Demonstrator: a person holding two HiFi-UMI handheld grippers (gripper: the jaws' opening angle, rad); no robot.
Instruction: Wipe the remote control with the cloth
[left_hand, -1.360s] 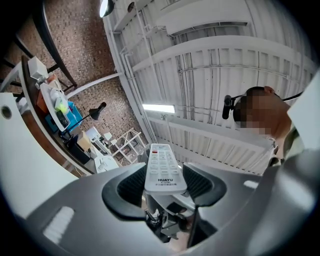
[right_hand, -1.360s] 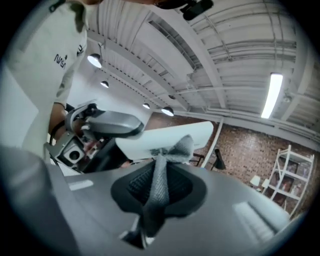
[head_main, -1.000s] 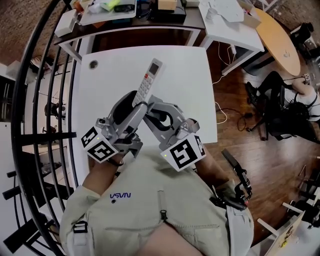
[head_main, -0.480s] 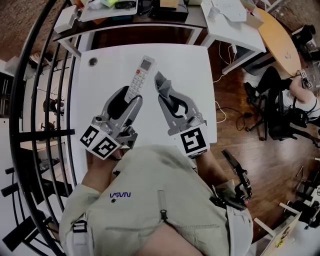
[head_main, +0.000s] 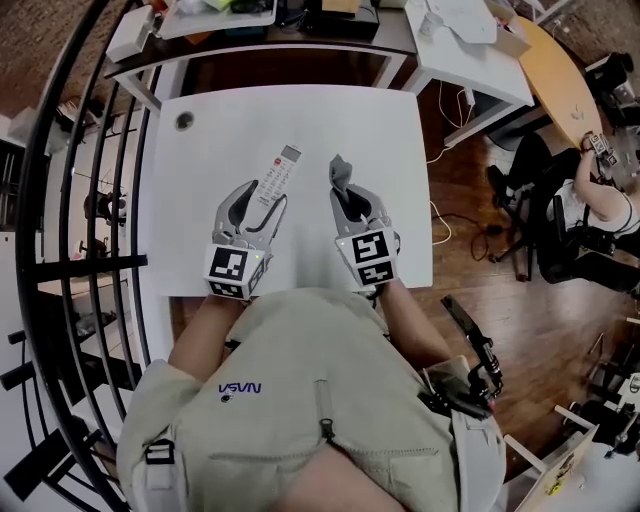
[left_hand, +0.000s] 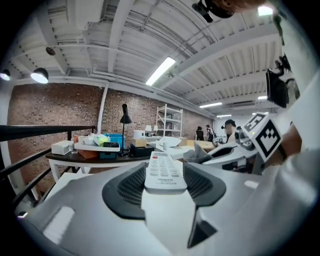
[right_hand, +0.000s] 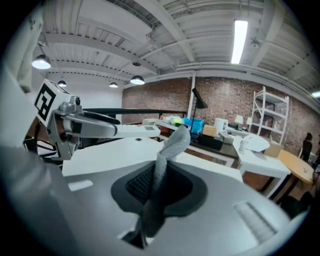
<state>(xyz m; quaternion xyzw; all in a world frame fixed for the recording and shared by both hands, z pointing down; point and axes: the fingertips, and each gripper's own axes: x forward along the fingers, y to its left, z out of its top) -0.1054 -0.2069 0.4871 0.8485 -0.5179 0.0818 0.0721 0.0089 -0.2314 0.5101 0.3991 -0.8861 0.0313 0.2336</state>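
**Remote in my left tongs, cloth in my right, both over the white table**

My left tongs (head_main: 254, 203) are pinching the long white plastic remote control with grey buttons (head_main: 278, 176) by its near end. In the left gripper view the two dark ribbed pads press on either side of the remote control (left_hand: 164, 172). Its button face is turned up and its length runs straight out ahead of the jaws, towards the far edge of the white rectangular table (head_main: 215, 125).

My right tongs (head_main: 346, 203) are pressed nearly together on the grey fabric cloth (head_main: 340, 173). In the right gripper view the cloth (right_hand: 171, 145) is a twisted strip caught between the pads. One end stands up past the tips and the other hangs down behind them.

The two tools sit side by side over the near half of the table, close in front of my body, both pointing away from me. The cloth and the remote control are near each other but apart, with bare tabletop between them. From the right gripper view I can see the left tongs (right_hand: 87, 127) holding the remote control out level at my left. I cannot tell whether the remote control touches the tabletop.

Beyond the table stands a dark-topped desk (head_main: 300, 45) cluttered with boxes.
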